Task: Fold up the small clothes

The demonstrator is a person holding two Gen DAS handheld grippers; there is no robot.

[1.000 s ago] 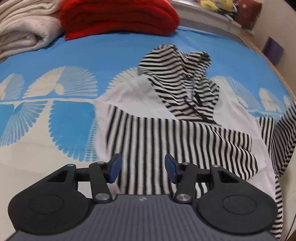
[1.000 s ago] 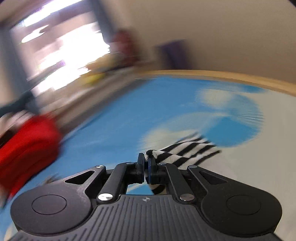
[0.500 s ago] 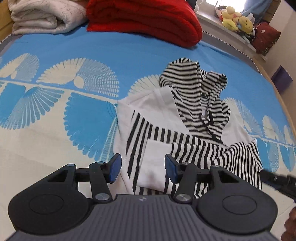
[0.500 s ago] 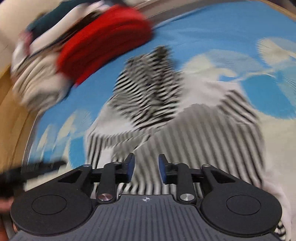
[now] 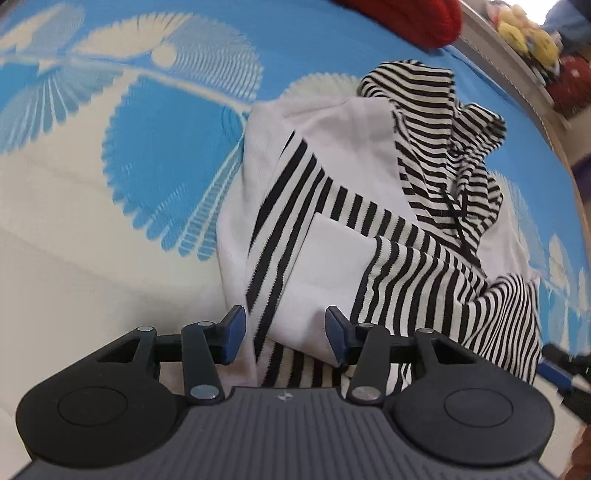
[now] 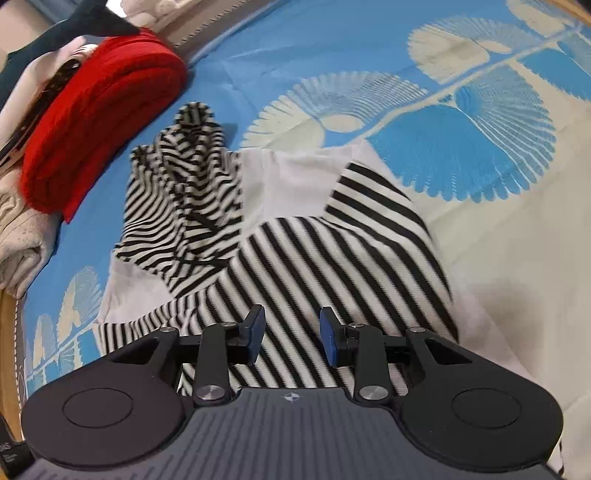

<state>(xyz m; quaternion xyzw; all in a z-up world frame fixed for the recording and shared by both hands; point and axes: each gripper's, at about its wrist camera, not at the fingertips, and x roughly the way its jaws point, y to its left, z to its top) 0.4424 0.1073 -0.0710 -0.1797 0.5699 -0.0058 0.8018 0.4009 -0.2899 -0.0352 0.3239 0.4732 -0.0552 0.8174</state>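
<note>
A small black-and-white striped hooded top with white panels lies on the blue and cream bedspread, both sleeves folded across its body, hood at the far end. My left gripper is open and empty, low over the garment's near-left hem. The same top fills the middle of the right wrist view. My right gripper is open and empty, just above the striped sleeve. Its tip also shows at the right edge of the left wrist view.
A folded red blanket and a cream blanket lie at the bed's far end. Stuffed toys sit on a ledge beyond the bed. The wooden bed edge runs along the right.
My right gripper let go of the striped sleeve, opened, and swung round over the garment. My left gripper moved closer and lower toward the near-left hem.
</note>
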